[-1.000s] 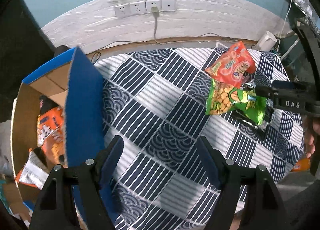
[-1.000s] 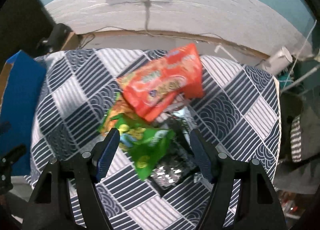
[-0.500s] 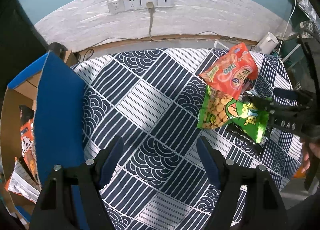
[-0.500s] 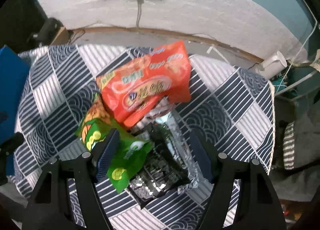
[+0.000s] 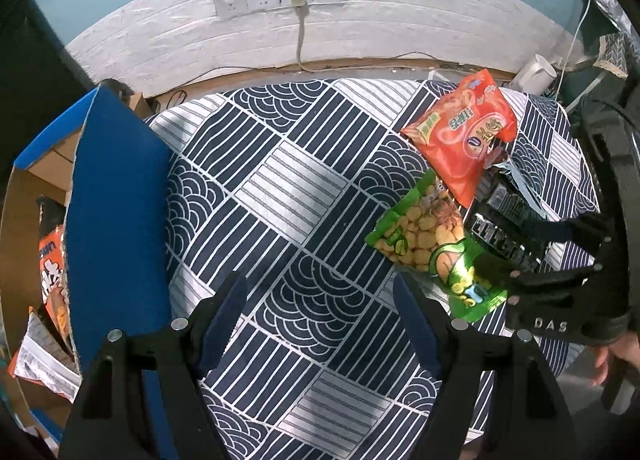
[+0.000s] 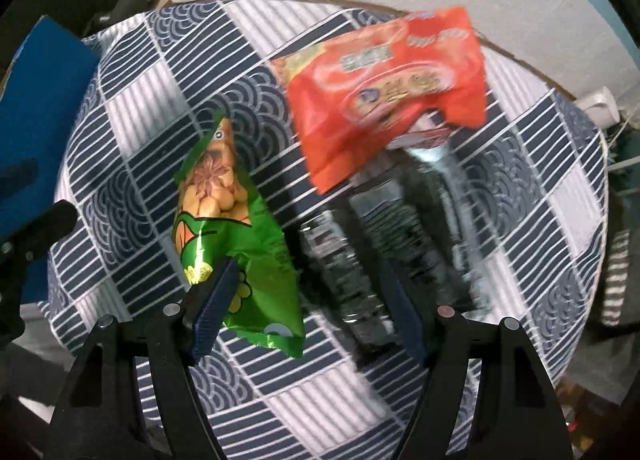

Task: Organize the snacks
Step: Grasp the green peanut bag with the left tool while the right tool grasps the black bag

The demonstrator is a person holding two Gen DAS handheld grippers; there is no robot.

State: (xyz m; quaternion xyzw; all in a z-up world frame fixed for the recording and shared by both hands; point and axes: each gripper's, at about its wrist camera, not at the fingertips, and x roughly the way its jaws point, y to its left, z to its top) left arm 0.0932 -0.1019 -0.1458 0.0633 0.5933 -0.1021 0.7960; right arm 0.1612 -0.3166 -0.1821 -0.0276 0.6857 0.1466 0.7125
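Partly hidden: my right view blurs the dark foil snack packet (image 6: pixel 384 236), its top tucked under the orange-red snack bag (image 6: pixel 384 100). Right gripper (image 6: pixel 308 300) spread wide, straddling the dark packet and the green peanut bag's (image 6: pixel 240 244) lower edge; contact unclear. Left gripper (image 5: pixel 320 300) spread, empty over the patterned tablecloth (image 5: pixel 280 188). Blue-flapped cardboard box (image 5: pixel 116 220) cut off at left, snacks inside.
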